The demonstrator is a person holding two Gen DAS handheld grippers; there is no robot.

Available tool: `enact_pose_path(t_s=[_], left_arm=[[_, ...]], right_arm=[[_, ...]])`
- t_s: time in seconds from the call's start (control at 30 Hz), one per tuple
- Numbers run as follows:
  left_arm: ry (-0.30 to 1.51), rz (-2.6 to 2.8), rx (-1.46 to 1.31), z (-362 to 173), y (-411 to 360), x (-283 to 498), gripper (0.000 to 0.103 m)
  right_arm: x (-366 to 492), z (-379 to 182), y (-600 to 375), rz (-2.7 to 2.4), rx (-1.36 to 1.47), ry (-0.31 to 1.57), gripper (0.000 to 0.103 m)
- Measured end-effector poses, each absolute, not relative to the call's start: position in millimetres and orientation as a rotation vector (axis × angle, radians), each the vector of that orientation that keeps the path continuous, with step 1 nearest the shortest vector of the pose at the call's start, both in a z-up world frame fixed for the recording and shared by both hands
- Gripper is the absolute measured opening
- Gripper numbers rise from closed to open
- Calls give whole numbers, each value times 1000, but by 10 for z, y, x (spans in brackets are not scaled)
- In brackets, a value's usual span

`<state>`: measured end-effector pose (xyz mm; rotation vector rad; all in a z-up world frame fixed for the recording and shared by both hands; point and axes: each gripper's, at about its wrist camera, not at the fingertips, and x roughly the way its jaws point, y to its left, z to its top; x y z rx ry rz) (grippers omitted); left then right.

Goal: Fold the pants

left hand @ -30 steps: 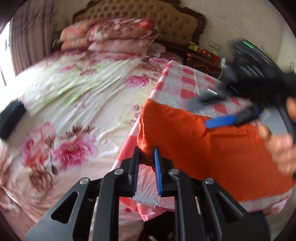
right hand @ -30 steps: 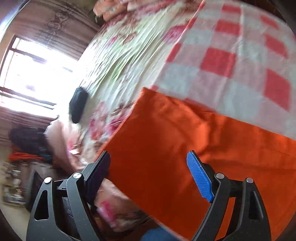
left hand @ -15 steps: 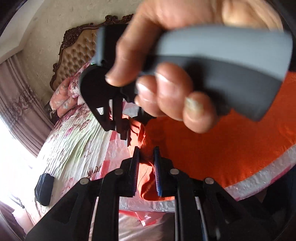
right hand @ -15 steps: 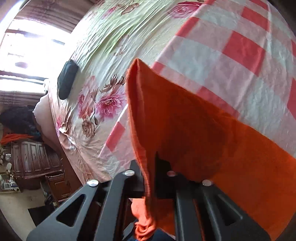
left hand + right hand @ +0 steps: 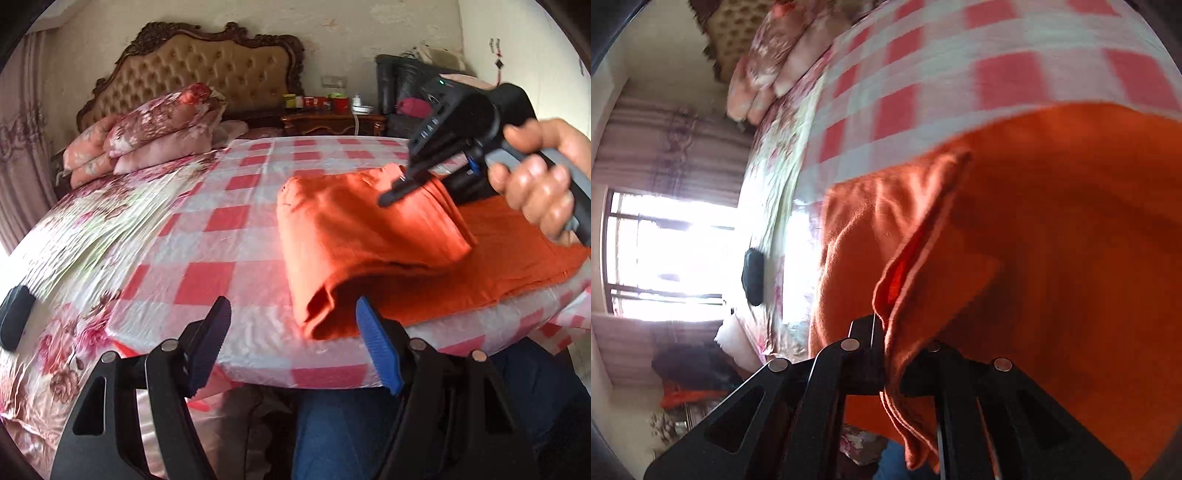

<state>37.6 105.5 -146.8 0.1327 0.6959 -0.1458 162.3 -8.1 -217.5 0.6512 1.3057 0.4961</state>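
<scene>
On a red-and-white checked cloth [image 5: 229,218] spread over the bed, the orange pants [image 5: 354,236] lie folded over on themselves, a change from a second ago when they lay flat. The left gripper [image 5: 293,332], clamped on the cloth's near edge a second ago, is opening its jaws with nothing between them. The right gripper [image 5: 892,354], then wide open, is now closed on a fold of the pants, held by a hand [image 5: 535,184].
</scene>
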Motion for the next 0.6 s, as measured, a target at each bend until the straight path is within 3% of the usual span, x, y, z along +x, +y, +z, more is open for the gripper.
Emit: enact_pose_path(t_s=[0.1,0.2,0.3,0.4,0.43,0.5,0.6], left_arm=[[713,-170,168,-1556,917,433,70],[712,-171,277,-1647,729,460,70],[679,-151,415,-1726,535,375,70],[661,-165,463,-1744,428,298,70],[665,-170,459,-1749,414,290,70],[679,-163,437,-1759,425,297,70],[686,-141,437,-1758,446,253,67]], right_arm=[[1457,-2456,-332,450,695,1360,17],[1386,-2569,-324,504,755,1335,18],[1398,-2580,-378,536,763,1330,25],[1412,-2507,-484,603,787,1284,74],[1398,-2433,-478,597,754,1259,84],[1355,-2283,-372,517,612,1217,85],[1249,-2199,-254,392,375,1168,62]])
